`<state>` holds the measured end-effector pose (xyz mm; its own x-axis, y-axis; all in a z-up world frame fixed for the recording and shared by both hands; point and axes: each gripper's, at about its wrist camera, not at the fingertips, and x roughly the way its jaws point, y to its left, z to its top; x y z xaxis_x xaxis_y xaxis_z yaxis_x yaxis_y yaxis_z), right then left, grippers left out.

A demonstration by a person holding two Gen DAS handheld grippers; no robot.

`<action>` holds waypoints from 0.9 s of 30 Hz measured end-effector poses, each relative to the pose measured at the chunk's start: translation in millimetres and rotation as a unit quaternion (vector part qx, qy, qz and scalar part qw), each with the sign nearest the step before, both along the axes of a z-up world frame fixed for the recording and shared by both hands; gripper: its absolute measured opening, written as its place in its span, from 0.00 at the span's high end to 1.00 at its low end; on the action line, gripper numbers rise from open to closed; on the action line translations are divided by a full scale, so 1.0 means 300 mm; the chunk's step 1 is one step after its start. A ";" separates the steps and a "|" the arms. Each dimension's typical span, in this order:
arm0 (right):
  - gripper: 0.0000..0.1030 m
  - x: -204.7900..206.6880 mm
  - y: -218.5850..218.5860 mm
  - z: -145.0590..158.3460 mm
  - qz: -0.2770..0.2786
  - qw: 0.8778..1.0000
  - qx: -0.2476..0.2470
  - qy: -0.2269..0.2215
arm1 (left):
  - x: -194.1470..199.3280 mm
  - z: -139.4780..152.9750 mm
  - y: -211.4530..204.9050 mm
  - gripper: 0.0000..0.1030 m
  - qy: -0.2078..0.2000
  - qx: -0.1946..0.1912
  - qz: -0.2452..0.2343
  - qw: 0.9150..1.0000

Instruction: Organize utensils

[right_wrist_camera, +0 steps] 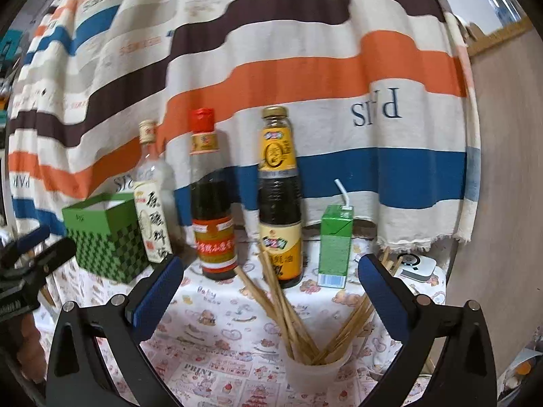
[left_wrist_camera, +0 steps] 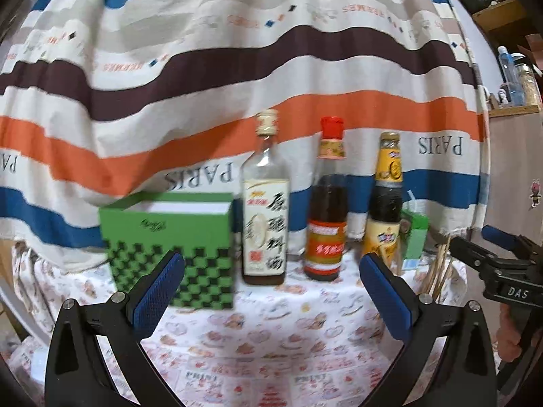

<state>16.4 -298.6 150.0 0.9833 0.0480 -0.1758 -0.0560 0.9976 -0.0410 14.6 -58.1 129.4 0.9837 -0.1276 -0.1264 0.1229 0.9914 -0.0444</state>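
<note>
Several wooden chopsticks (right_wrist_camera: 281,308) stand splayed in a white plastic cup (right_wrist_camera: 319,373) on the patterned tablecloth, just below and between my right gripper's fingers. My right gripper (right_wrist_camera: 271,291) is open and empty above the cup. A green checkered box (left_wrist_camera: 173,247) with an open top stands at the left, also seen in the right wrist view (right_wrist_camera: 105,237). My left gripper (left_wrist_camera: 271,291) is open and empty, facing the box and bottles. The chopsticks show at the right edge of the left wrist view (left_wrist_camera: 437,271), beside the right gripper's body (left_wrist_camera: 502,271).
Three sauce bottles stand in a row: a clear one (left_wrist_camera: 264,203), a red-capped one (left_wrist_camera: 327,210), a yellow-labelled one (left_wrist_camera: 385,203). A green juice carton with a straw (right_wrist_camera: 334,247) stands right of them. A striped cloth (left_wrist_camera: 237,68) hangs behind. A small white device (right_wrist_camera: 417,266) lies far right.
</note>
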 end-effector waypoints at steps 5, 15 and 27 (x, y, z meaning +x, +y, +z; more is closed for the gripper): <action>0.00 -0.038 0.045 -0.045 0.006 1.000 0.001 -0.009 | -0.017 -0.071 0.066 0.01 0.021 -0.012 0.014 1.000; 0.00 -0.059 0.068 -0.242 0.005 1.000 0.011 -0.006 | -0.006 -0.232 0.128 0.01 0.052 -0.013 0.018 0.998; 0.00 -0.011 0.074 -0.411 -0.015 0.999 0.001 0.029 | 0.032 -0.394 0.133 0.01 0.085 -0.006 0.020 0.996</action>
